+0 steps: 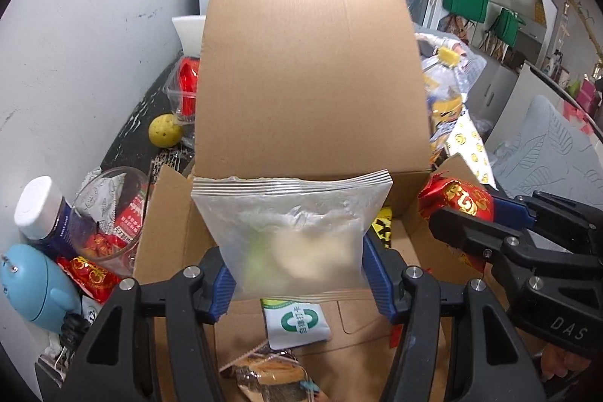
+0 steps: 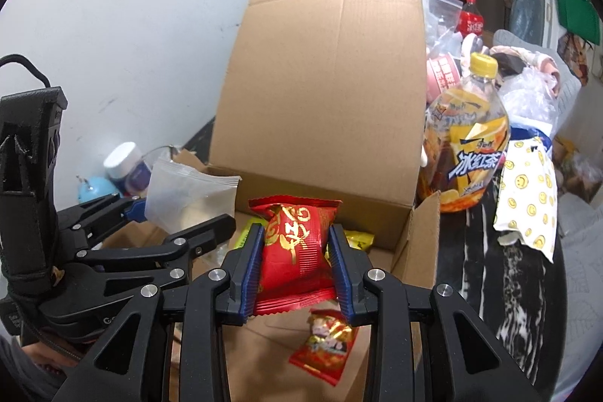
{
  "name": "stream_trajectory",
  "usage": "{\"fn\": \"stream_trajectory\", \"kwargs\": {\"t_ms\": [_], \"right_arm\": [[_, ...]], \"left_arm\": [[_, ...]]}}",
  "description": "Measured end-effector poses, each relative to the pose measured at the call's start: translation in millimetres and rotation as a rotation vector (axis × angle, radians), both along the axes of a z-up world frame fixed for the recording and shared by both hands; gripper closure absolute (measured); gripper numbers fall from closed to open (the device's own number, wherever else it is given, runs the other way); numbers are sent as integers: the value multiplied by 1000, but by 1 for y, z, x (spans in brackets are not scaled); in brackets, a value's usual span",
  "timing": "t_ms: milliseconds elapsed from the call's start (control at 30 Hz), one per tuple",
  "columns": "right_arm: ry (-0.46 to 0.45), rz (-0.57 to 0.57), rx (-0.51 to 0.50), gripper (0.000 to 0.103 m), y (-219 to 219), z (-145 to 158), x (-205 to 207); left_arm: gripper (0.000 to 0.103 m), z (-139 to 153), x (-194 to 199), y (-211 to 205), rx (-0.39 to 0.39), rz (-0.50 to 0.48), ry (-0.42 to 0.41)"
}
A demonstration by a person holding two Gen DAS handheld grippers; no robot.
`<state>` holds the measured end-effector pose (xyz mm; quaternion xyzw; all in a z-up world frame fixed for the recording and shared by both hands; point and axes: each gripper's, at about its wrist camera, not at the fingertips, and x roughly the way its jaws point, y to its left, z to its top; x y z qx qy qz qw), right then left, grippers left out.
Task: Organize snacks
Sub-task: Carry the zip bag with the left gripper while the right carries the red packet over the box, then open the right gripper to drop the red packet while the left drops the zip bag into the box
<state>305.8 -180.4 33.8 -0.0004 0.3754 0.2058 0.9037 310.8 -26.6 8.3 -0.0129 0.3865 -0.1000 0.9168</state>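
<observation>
Left wrist view: left gripper (image 1: 297,274) pinching frosted clear pouch (image 1: 292,236) above open cardboard box (image 1: 309,70). Below, on box floor: green-and-white sachet (image 1: 297,323), brown wrapped snack (image 1: 267,375). Left of box on surface: glass bowl (image 1: 109,213) containing red packets.

Right wrist view: right gripper (image 2: 296,270) clamped on red-and-gold snack packet (image 2: 296,251) over same box; second small red packet (image 2: 326,349) on box floor. Beyond, right: yellow-capped tea bottle (image 2: 467,142).
</observation>
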Motion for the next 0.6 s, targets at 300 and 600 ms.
{"fn": "stream_trajectory", "kwargs": {"t_ms": [300, 600], "right_arm": [[47, -22, -53, 68, 2, -9, 12], [77, -35, -63, 67, -4, -11, 8]], "left_arm": [[44, -13, 11, 0, 40, 15, 32], [41, -14, 8, -7, 103, 48, 52]]}}
